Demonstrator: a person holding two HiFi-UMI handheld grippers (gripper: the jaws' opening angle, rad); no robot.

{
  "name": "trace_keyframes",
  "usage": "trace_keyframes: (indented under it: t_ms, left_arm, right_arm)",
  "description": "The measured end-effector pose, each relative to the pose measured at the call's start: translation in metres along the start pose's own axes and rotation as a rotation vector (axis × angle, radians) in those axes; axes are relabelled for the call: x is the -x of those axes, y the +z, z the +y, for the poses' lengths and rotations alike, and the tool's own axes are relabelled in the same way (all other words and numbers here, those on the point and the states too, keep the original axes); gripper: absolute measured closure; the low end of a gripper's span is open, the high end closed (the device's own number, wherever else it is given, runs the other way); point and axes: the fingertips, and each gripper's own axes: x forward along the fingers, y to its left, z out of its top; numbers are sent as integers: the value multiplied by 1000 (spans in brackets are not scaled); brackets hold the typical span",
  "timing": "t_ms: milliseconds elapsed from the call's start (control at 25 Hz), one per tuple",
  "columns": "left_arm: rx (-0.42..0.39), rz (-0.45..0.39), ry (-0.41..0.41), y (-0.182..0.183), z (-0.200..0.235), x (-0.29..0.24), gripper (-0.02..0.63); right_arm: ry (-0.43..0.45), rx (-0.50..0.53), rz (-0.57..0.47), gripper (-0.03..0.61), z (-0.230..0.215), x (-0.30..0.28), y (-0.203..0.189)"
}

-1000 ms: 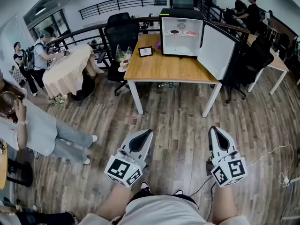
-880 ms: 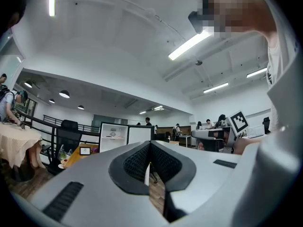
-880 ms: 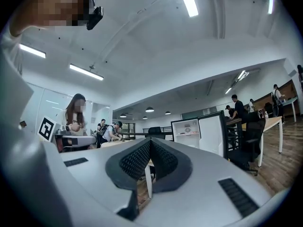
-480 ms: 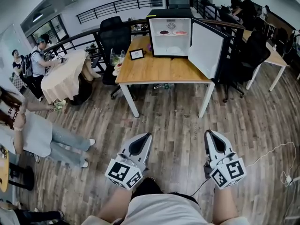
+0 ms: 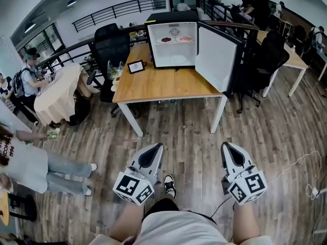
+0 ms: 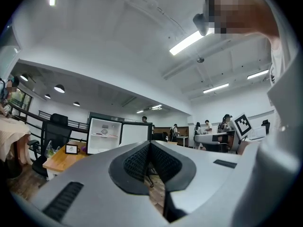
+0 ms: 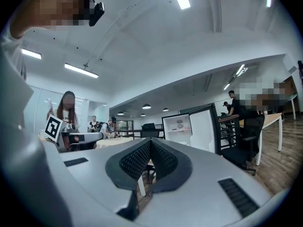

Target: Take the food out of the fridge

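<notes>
Left gripper point(image 5: 158, 147) and right gripper point(image 5: 225, 146) were pressed together, empty. The food point(image 5: 176, 39) lay far ahead in the open fridge point(image 5: 171, 56), slightly nearer the left.

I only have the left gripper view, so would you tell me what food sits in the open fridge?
Observer: The head view shows a dark dish and a pinkish dish side by side on the fridge's upper shelf.
Operator: Thank you. Is my other side free?
Observer: Yes, the right gripper has its fingers together, with nothing between them.
Operator: Am I there yet?
Observer: Not yet; wooden floor separates the left gripper from the table.
</notes>
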Motion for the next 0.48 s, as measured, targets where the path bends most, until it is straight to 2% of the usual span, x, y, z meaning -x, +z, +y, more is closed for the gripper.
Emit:
trace_keyframes:
  t_ms: [200,480]
  left_arm:
    - [-24,-13,-15,9,58,-53,607]
    - [-27,-5,11,12,177,-106,607]
  right_arm:
    - [2,45,16,558,-14,-78,11]
    - [18,53,22,558,-25,-221,25]
